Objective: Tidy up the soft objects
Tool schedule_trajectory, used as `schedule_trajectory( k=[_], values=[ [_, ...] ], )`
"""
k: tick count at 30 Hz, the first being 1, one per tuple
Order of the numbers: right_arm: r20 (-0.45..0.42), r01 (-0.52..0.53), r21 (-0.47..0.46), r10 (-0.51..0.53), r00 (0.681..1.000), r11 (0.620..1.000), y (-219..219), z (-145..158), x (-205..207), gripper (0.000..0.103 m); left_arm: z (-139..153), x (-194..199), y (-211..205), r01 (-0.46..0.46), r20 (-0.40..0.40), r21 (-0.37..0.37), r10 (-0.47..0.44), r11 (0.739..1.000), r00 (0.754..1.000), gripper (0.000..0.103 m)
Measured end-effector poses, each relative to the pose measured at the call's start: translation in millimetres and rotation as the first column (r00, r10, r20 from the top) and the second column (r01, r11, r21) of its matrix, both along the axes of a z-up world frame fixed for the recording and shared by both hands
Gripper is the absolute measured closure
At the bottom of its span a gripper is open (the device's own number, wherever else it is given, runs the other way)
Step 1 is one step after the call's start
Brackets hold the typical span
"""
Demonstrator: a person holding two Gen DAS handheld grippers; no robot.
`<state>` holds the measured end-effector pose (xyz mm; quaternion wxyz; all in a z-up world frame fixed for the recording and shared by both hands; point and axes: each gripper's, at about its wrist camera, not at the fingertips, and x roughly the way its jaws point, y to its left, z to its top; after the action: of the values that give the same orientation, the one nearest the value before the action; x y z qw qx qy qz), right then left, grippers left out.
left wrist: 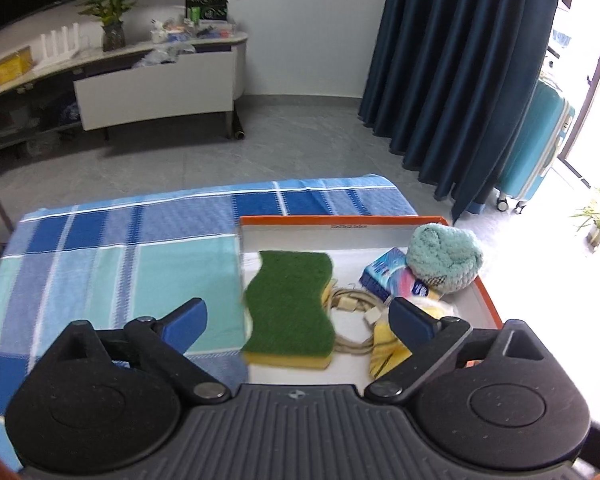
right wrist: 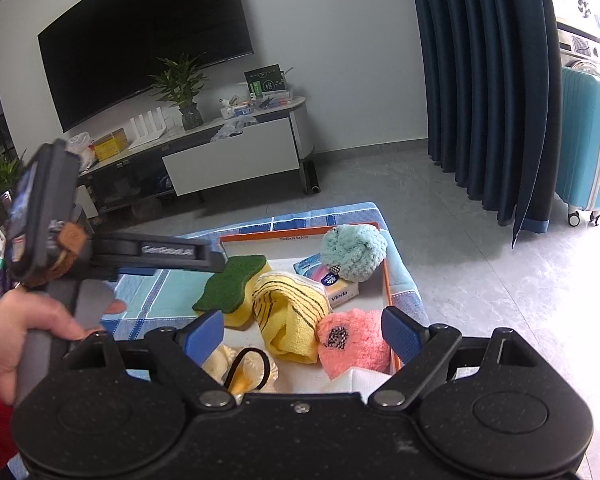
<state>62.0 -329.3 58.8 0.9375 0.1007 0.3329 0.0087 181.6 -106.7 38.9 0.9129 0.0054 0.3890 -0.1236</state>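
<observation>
While the left gripper stands with its blue-padded jaws wide apart, a green-and-yellow sponge lies between them, free of both pads. Its long axis runs away from the camera, roughly along the line of the fingers; the green scouring face is up, the yellow foam shows along the near edge, and the sides are wavy. It rests at the left wall of an orange-rimmed box with a white floor, set on a blue checked cloth. Beside the sponge in the box lie a coiled beige cable, a tissue pack and a teal fluffy ball. The right gripper is likewise spread open and holds nothing; beyond its pads lie a yellow striped towel and a pink fluffy item, the latter just beside the right pad. A hand grips the left tool's handle.
</observation>
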Motion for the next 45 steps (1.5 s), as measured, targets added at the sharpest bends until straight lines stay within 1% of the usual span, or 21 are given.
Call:
schedule_trajectory(
  k=[4,6,8,10,12,16,20,22,26,30,34,38,45],
  values=[
    [-0.006,0.011,0.006,-0.011,1.000,1.000,-1,-1,-15,0.002,10,-38,9,-0.012,0.017,0.003,0.012,1.000,1.000,0.000],
    [-0.010,0.012,0.005,-0.012,1.000,1.000,-1,-2,-22,0.002,12,-57,11,-0.035,0.020,-0.001,0.035,0.999,0.999,0.000],
    [-0.014,0.007,0.000,-0.007,1.000,1.000,0,-2,-30,0.002,12,-74,10,-0.034,0.016,0.007,0.034,0.999,0.999,0.000],
    [-0.017,0.008,-0.011,-0.009,1.000,1.000,1,-3,-37,0.002,10,-89,9,-0.044,0.012,0.020,0.044,0.999,0.999,0.000],
    [-0.019,0.010,-0.017,-0.011,1.000,1.000,1,-3,-44,0.002,7,-100,9,-0.053,-0.005,0.017,0.053,0.998,0.999,0.000],
    [-0.026,0.016,-0.028,-0.017,1.000,0.999,-1,-5,-61,0.002,2,-122,11,-0.093,-0.027,0.021,0.093,0.995,0.995,0.000],
    [-0.038,0.024,-0.027,-0.025,0.999,0.999,-5,-9,-78,0.002,-7,-142,8,-0.089,-0.040,0.043,0.091,0.995,0.995,0.000],
    [-0.046,0.028,-0.028,-0.030,0.998,0.999,-5,-10,-85,0.002,-11,-152,6,-0.080,-0.057,0.033,0.082,0.996,0.995,0.000],
    [-0.054,0.024,-0.039,-0.027,0.998,0.999,-4,-11,-96,0.002,-15,-164,0,-0.080,-0.053,0.063,0.084,0.995,0.995,0.000],
    [-0.060,0.031,-0.049,-0.034,0.998,0.998,-2,-10,-102,0.002,-15,-174,-1,-0.086,-0.039,0.075,0.090,0.993,0.995,0.000],
    [-0.066,0.037,-0.054,-0.041,0.997,0.998,-2,-10,-105,0.002,-14,-179,-1,-0.087,-0.031,0.059,0.089,0.994,0.996,0.000],
    [-0.070,0.023,-0.065,-0.027,0.997,0.998,2,-11,-107,0.002,-16,-182,-4,-0.079,-0.033,0.072,0.081,0.994,0.996,0.000],
    [-0.077,0.020,-0.068,-0.025,0.997,0.997,4,-11,-105,0.002,-18,-182,-2,-0.084,-0.038,0.064,0.086,0.994,0.996,0.000]
  ],
)
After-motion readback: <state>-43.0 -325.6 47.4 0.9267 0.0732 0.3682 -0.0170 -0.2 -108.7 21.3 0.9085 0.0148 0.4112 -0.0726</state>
